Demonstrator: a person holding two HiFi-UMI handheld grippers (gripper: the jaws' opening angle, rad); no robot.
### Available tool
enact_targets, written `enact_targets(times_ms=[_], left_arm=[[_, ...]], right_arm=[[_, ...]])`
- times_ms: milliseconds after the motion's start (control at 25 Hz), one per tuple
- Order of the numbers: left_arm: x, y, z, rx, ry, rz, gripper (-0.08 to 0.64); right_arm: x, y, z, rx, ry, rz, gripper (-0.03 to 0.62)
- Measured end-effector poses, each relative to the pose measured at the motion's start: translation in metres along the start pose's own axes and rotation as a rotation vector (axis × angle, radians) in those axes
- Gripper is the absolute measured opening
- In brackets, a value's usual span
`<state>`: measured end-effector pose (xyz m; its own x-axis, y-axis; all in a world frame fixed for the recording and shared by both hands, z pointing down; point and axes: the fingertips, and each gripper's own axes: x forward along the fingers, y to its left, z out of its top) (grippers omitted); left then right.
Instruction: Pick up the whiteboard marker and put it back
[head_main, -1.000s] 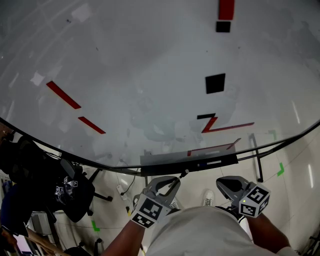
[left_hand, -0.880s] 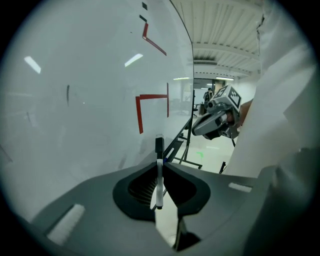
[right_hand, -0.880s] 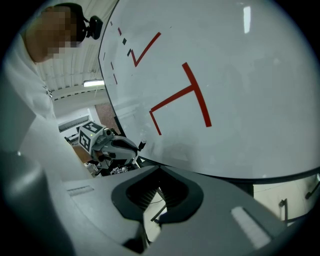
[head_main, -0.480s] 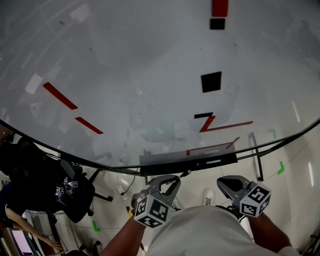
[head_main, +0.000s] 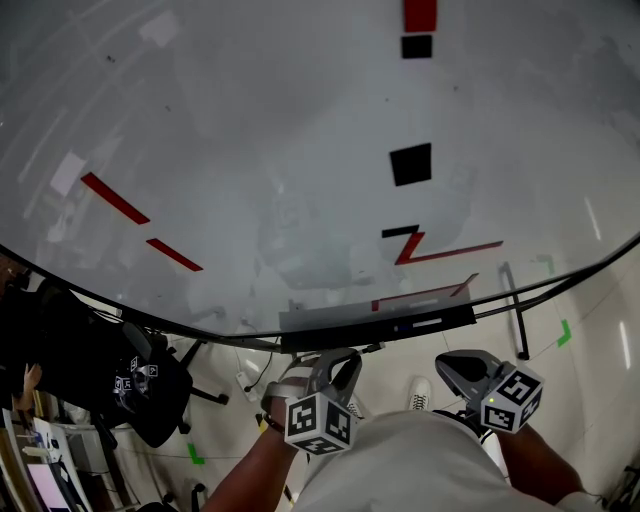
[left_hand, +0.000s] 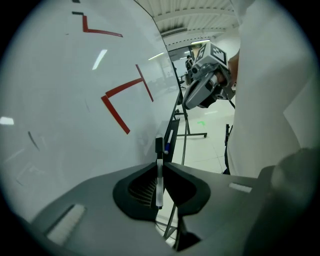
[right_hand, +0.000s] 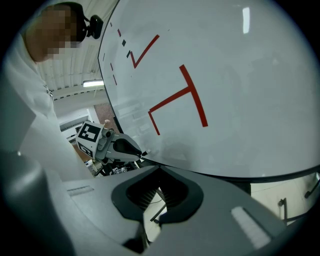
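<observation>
The whiteboard marker (left_hand: 159, 176), white with a black cap, stands upright between the jaws of my left gripper (left_hand: 160, 162), which is shut on it. In the head view the left gripper (head_main: 348, 360) hangs just below the whiteboard's tray (head_main: 330, 322), with the marker's tip (head_main: 371, 348) poking out toward the tray. My right gripper (head_main: 447, 364) hovers to the right of it, below the tray, jaws shut with nothing between them. The right gripper view shows those shut jaws (right_hand: 159, 171) under the whiteboard's lower edge, with the left gripper (right_hand: 120, 146) beyond.
The whiteboard (head_main: 250, 150) carries red strokes and black squares. A second marker with a blue end (left_hand: 168, 142) lies on the tray. A dark office chair (head_main: 150, 385) stands at lower left, and the board's stand legs (head_main: 515, 315) reach the tiled floor.
My left gripper has rolled so that its marker cube faces the camera more, and it has shifted slightly right. The right gripper has stayed in place.
</observation>
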<state>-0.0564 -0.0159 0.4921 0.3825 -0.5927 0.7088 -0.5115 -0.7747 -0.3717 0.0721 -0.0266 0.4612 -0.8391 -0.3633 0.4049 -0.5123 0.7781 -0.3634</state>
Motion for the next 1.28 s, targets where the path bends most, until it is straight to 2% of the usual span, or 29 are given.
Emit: enact_targets(times_ms=[520,1280], left_arm=[[0.015,0.000,-0.009,0.252,0.114,0.008,0.055],[0.034,0.005,-0.020,0.299,0.169,0.002,0.055]], right_arm=[[-0.001,-0.002,-0.003,0.004,0.001,-0.006,0.002],[0.002,-0.007,-0.003,0.007,0.012,-0.009,0.002]])
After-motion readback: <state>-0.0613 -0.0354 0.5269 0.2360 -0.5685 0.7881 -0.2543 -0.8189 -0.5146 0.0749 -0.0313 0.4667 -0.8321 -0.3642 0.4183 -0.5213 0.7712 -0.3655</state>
